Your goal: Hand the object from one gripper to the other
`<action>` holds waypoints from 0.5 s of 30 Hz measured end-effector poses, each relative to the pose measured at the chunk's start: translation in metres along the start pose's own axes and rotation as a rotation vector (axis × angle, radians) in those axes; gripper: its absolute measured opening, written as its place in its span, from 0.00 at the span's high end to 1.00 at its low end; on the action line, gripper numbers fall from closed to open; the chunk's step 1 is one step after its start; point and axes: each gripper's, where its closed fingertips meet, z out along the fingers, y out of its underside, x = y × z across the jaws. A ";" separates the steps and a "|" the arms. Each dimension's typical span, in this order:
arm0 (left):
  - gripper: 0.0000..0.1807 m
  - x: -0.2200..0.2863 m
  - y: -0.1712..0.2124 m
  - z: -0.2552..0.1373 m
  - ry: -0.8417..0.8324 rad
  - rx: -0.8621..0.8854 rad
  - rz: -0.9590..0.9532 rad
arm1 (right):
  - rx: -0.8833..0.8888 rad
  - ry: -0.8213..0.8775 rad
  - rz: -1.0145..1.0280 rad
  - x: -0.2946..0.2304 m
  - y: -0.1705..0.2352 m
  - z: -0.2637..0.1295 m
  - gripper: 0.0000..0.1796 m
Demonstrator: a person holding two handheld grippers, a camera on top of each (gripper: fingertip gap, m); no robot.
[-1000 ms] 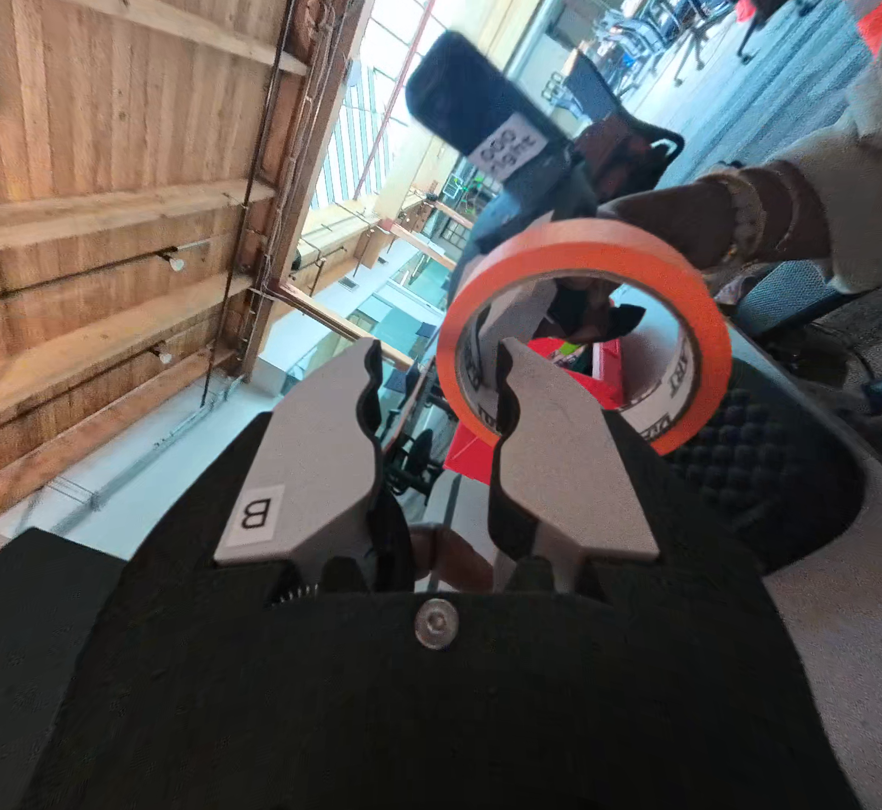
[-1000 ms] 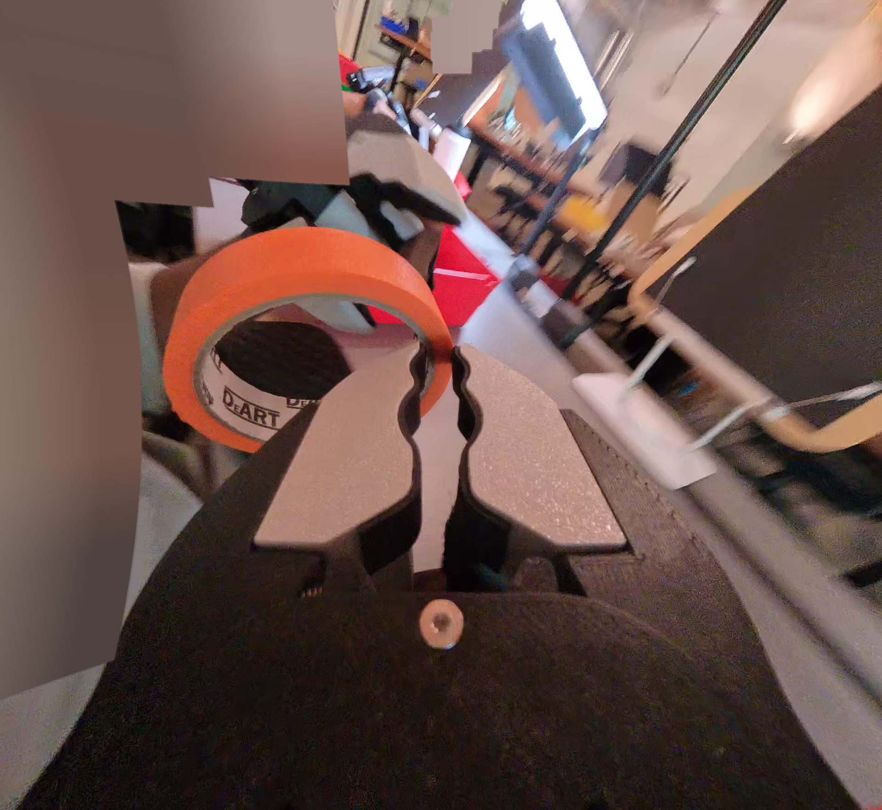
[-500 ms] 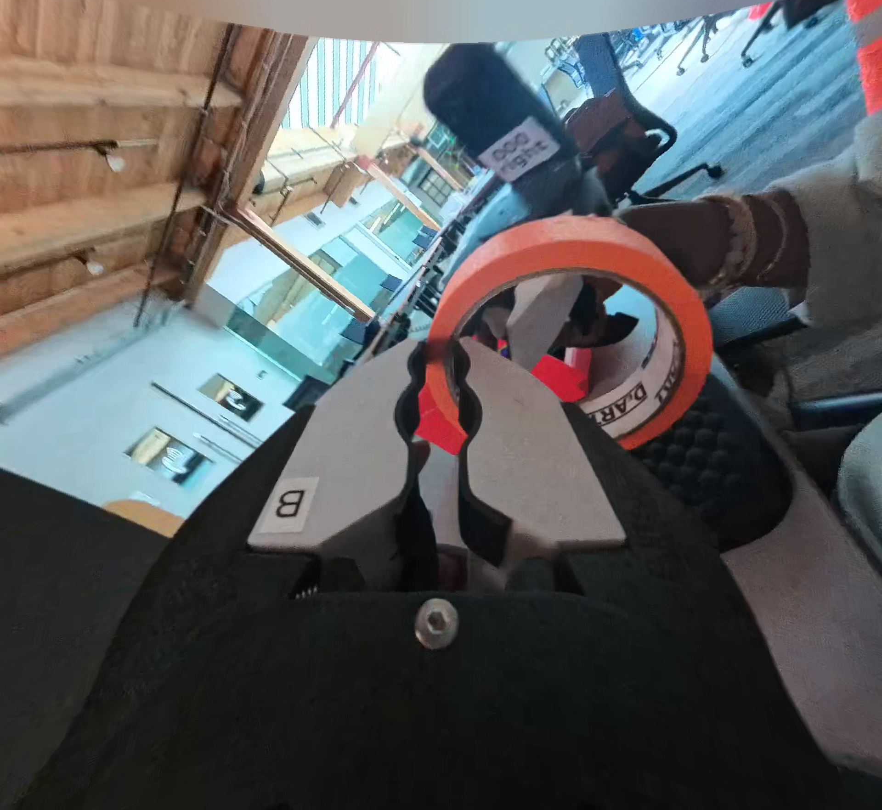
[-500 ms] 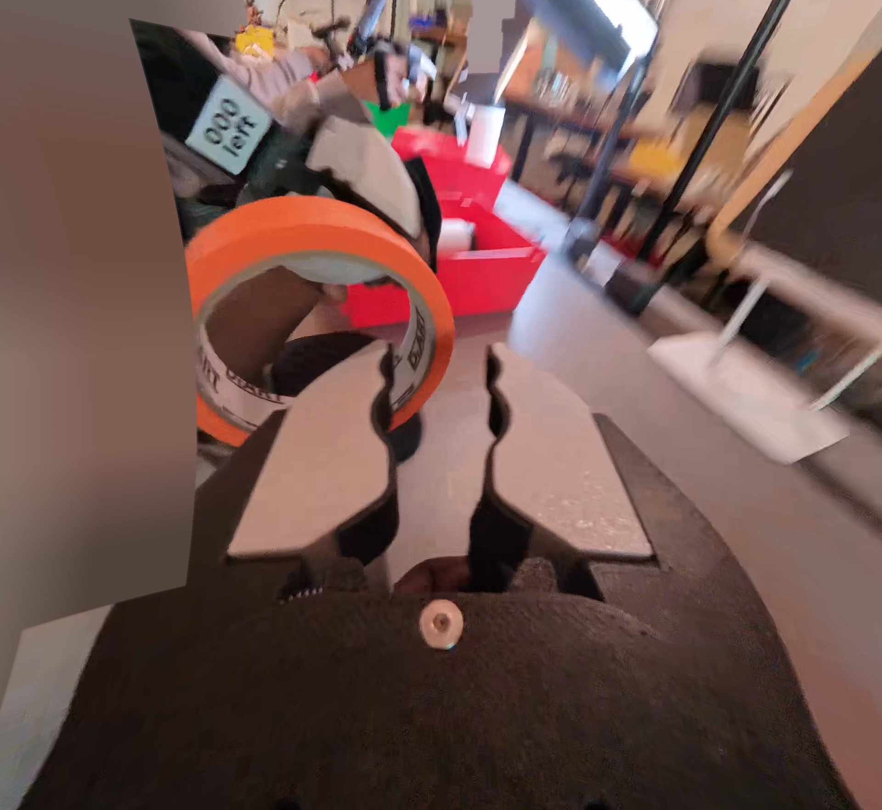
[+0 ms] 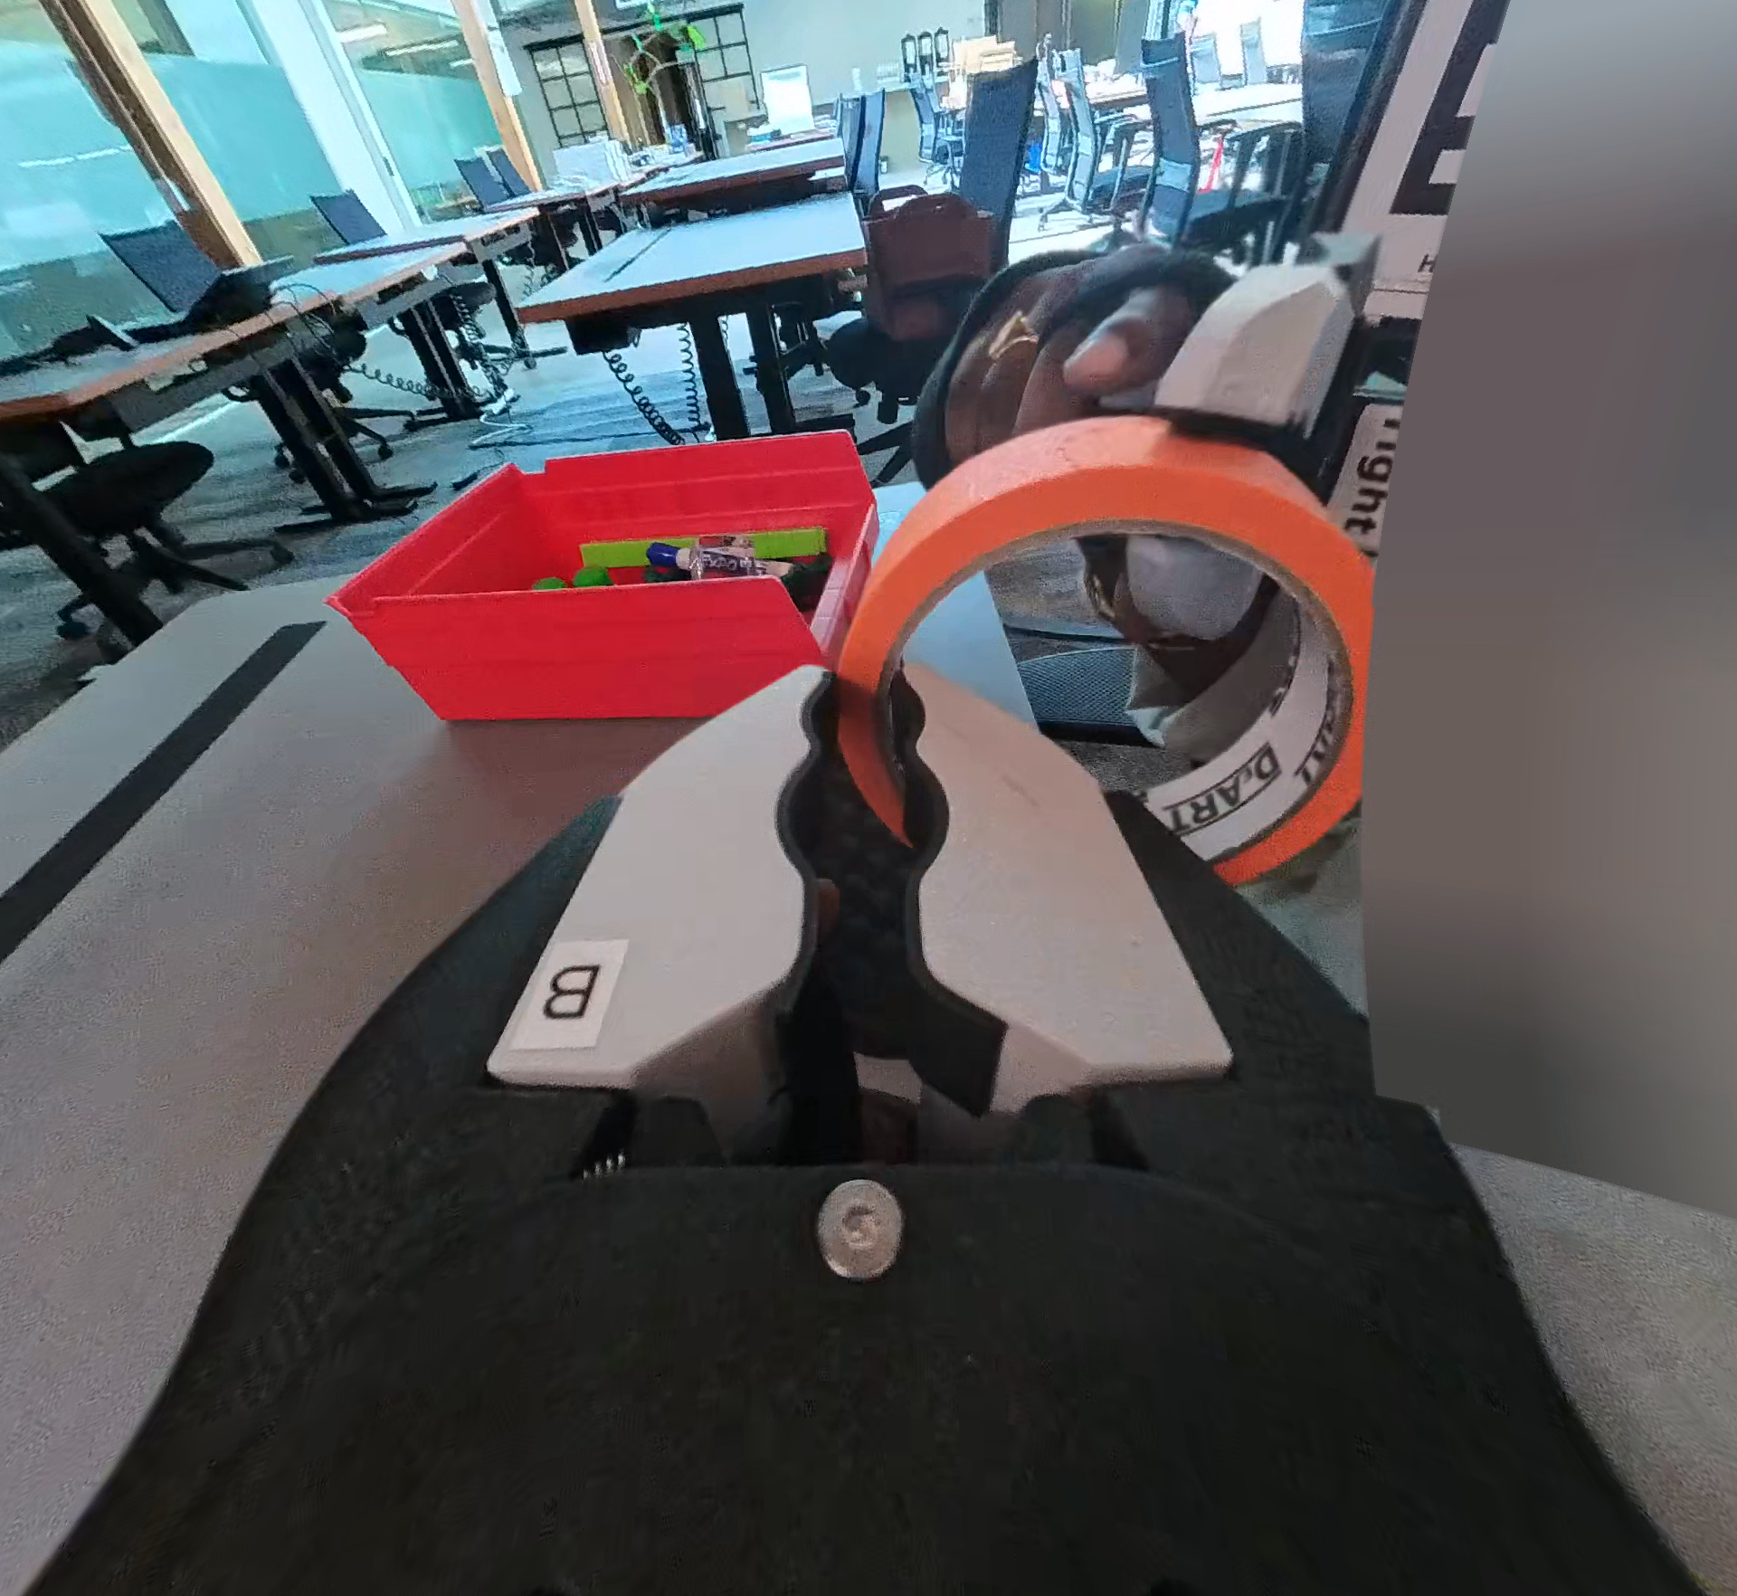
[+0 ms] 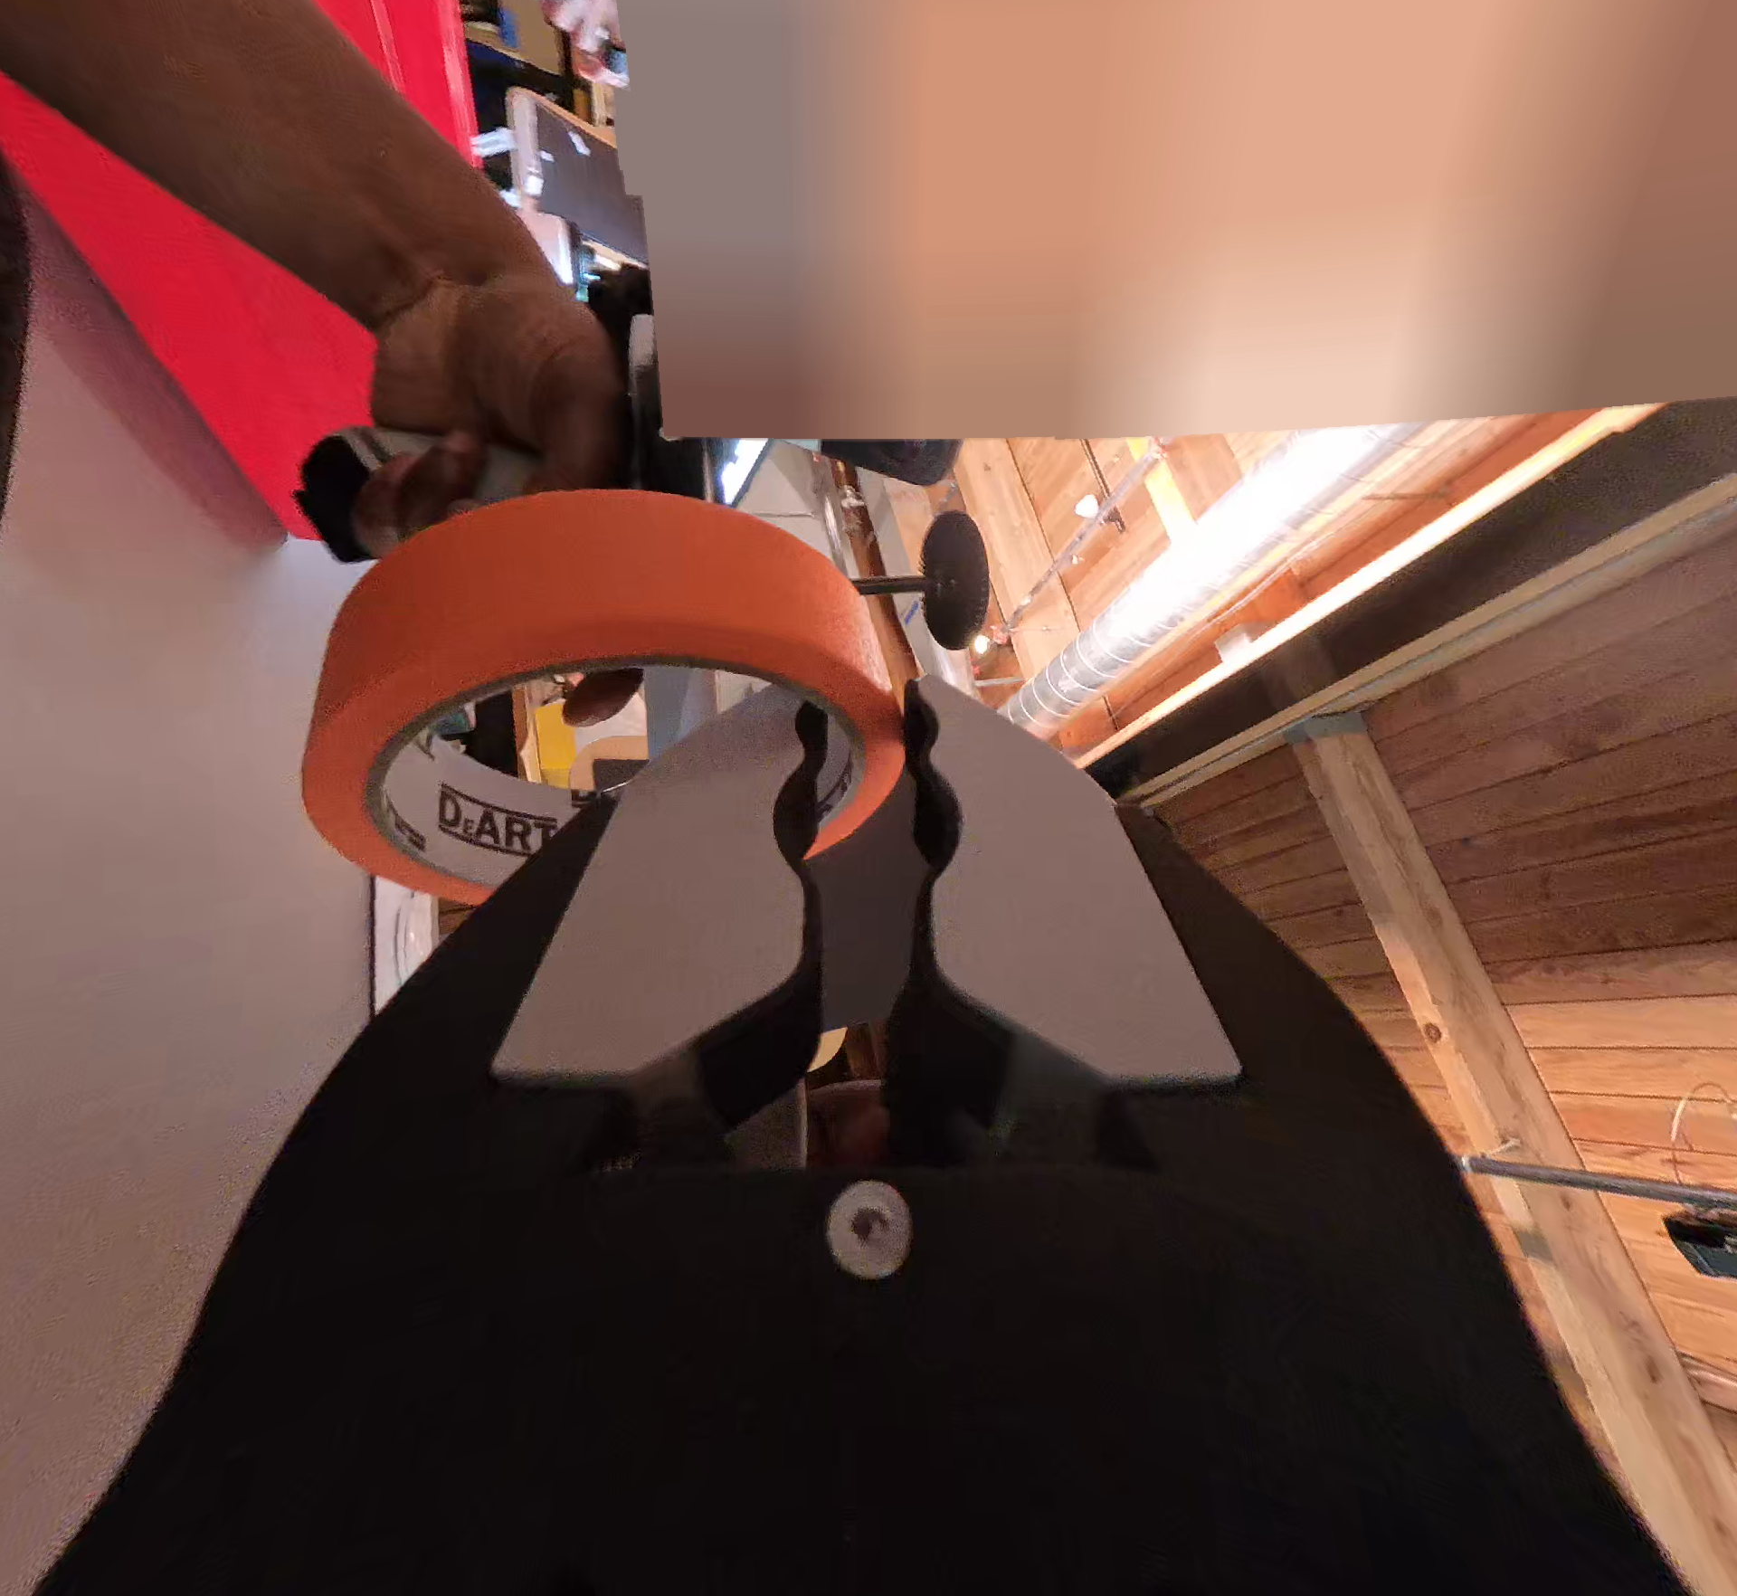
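An orange tape roll (image 5: 1109, 479) with a white printed core is held in the air over the table. My left gripper (image 5: 869, 705) is shut on the roll's left wall, one finger outside and one inside the ring. My right gripper (image 6: 863, 695) is shut on the right wall of the same roll (image 6: 583, 583), one finger inside the ring. In the left wrist view the right gripper (image 5: 1184, 489) shows at the roll's far side, with a grey finger (image 5: 1259, 348) on top of the tape. A hand (image 6: 489, 385) holds the left gripper behind the roll.
A red bin (image 5: 602, 639) with small green and mixed items stands on the grey table (image 5: 235, 846), just left of the roll. It also shows in the right wrist view (image 6: 188, 282). Desks and office chairs (image 5: 714, 254) fill the room beyond. Some 6 cm of space lies between my two pairs of fingers.
One second ago my left gripper was open and the right held the tape. The left then shut on the roll and the right opened. Now the right has closed on it again. Both views have swung.
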 end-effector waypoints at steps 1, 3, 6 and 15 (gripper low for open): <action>0.90 -0.001 0.000 0.000 -0.006 0.007 0.024 | -0.010 0.002 0.026 0.001 0.002 0.001 0.92; 0.83 -0.001 -0.006 -0.003 -0.037 0.047 0.139 | -0.050 -0.049 0.162 0.000 0.010 0.003 0.93; 0.73 0.005 -0.032 -0.015 -0.165 0.202 0.482 | -0.102 -0.157 0.531 -0.005 0.022 0.007 0.94; 0.77 0.054 -0.048 -0.017 -0.221 0.219 1.038 | -0.209 -0.740 1.587 -0.056 0.019 -0.001 0.94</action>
